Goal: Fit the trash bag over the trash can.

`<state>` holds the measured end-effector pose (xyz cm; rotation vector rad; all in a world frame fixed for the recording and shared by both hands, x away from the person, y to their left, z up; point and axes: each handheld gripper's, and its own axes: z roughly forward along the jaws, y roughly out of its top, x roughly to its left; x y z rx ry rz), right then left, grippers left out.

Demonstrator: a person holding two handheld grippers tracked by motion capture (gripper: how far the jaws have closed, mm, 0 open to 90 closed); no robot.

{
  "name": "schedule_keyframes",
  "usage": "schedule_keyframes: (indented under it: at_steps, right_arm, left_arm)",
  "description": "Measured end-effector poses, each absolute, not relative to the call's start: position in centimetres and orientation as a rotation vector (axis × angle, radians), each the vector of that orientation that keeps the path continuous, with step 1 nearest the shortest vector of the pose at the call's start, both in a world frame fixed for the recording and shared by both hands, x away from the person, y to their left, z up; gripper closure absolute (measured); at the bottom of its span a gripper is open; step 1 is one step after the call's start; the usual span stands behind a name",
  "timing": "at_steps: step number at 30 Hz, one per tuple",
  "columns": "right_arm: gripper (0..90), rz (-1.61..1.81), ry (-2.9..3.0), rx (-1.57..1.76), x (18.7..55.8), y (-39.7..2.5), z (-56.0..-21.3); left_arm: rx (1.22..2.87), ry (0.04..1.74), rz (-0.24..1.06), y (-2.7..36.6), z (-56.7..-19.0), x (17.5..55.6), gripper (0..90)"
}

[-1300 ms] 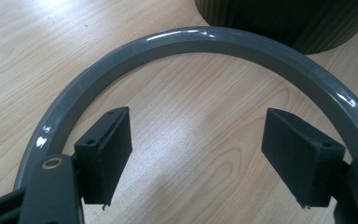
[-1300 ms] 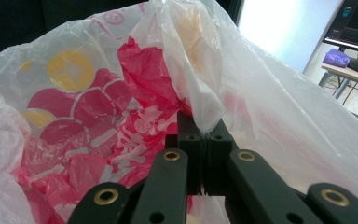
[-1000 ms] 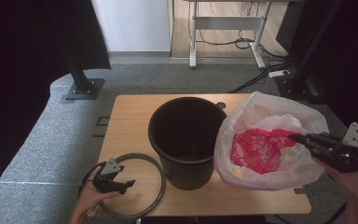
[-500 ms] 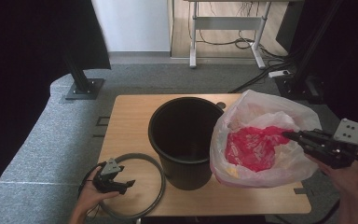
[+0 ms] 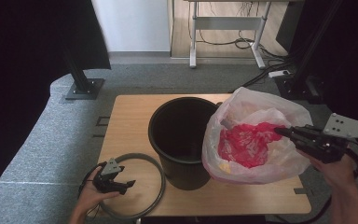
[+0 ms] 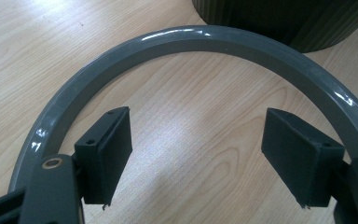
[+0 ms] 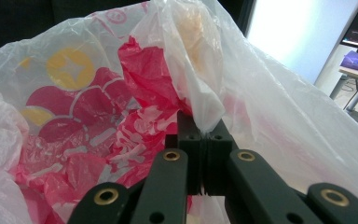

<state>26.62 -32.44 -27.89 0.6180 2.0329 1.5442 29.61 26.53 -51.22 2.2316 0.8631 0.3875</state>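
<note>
Nearest the person, at about seven o'clock on the worktop (image 5: 130,116), the left tongs (image 5: 129,184) rest in a hand inside the grey plastic ring (image 5: 157,175), which lies flat on the wood with part of it overhanging the near edge. In the left gripper view the jaws stand wide apart with nothing between them, bare wood under the gap and the ring's (image 6: 177,39) glossy arc curving just beyond the tips.

At about four o'clock the right tongs (image 5: 279,132) point in towards the middle of the worktop, held by a hand coming up from the near right corner. Their jaws are pressed together on a fold of the thin plastic bag (image 5: 254,140); the right gripper view shows the white film (image 7: 205,100) pinched between the two black pads. The bag is translucent white with a red and yellow print, puffed up and sitting on the right side of the worktop.

Just left of it, touching its side, the black bucket (image 5: 182,135) stands upright at the centre, mouth open. Beyond the far edge, at twelve o'clock, lie grey carpet and a desk frame (image 5: 223,32) with cables.
</note>
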Motion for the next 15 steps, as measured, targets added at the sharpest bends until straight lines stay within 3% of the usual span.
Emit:
schedule_keyframes:
  at_steps: [15]
  right_arm:
    - [88.1, 1.551, 2.048, 0.624, 28.0, -30.8, -27.9]
  left_arm:
    - [2.234, 0.859, 0.387, 26.5, -51.2, 29.6, 24.3]
